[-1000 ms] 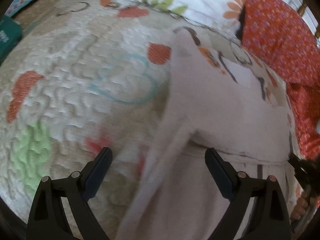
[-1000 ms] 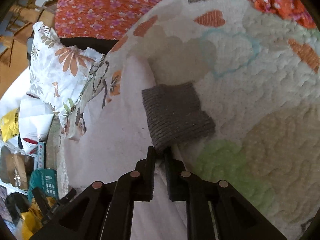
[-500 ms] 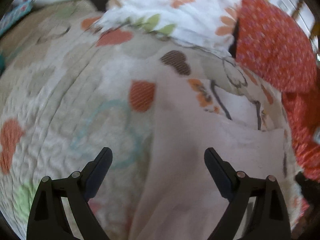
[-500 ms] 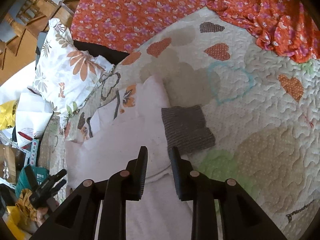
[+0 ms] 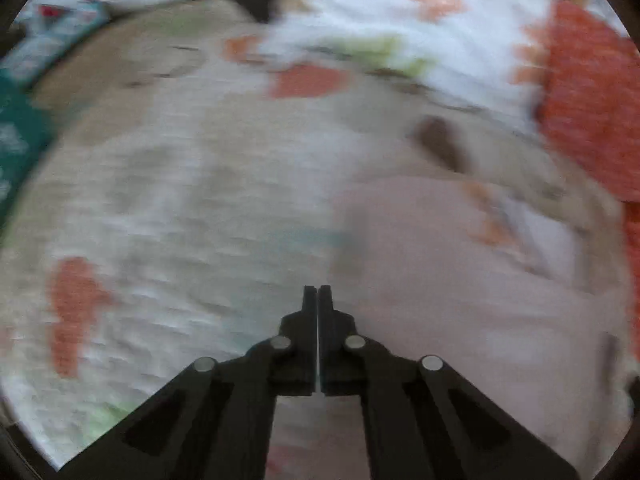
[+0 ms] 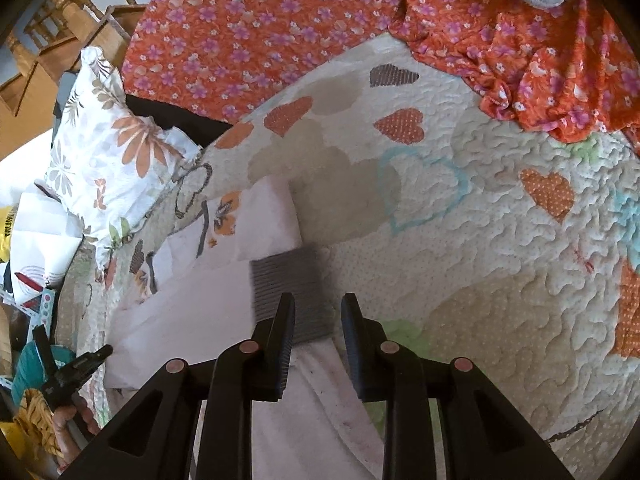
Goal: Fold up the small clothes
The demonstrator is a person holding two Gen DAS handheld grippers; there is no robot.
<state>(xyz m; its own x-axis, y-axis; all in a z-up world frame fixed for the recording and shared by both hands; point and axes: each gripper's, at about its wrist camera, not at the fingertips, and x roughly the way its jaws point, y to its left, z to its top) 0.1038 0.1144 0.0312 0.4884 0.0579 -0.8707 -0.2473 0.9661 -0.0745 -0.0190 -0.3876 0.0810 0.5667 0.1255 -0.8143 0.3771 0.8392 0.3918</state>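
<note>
A pale pink garment (image 6: 208,312) with a grey ribbed cuff (image 6: 288,276) lies folded on the heart-patterned quilt (image 6: 480,240). My right gripper (image 6: 318,298) hovers just above it, open by a narrow gap, with the cuff showing behind the gap and nothing pressed between the pads. In the blurred left wrist view, my left gripper (image 5: 318,289) is shut at the left edge of the pink garment (image 5: 460,300); whether cloth is pinched I cannot tell. In the right wrist view, the left gripper (image 6: 102,352), held by a hand, sits at the garment's left corner.
A floral pillow (image 6: 108,140) and an orange flowered cloth (image 6: 260,20) border the far side of the quilt. Wooden chairs (image 6: 60,20) stand beyond. Packets and clutter lie at the left edge (image 6: 28,240). A teal packet (image 5: 16,136) lies beside the quilt (image 5: 180,200).
The left gripper snapped from wide open to shut while sweeping across the bed. The right gripper parted its fingers, let go of the garment and rose a little.
</note>
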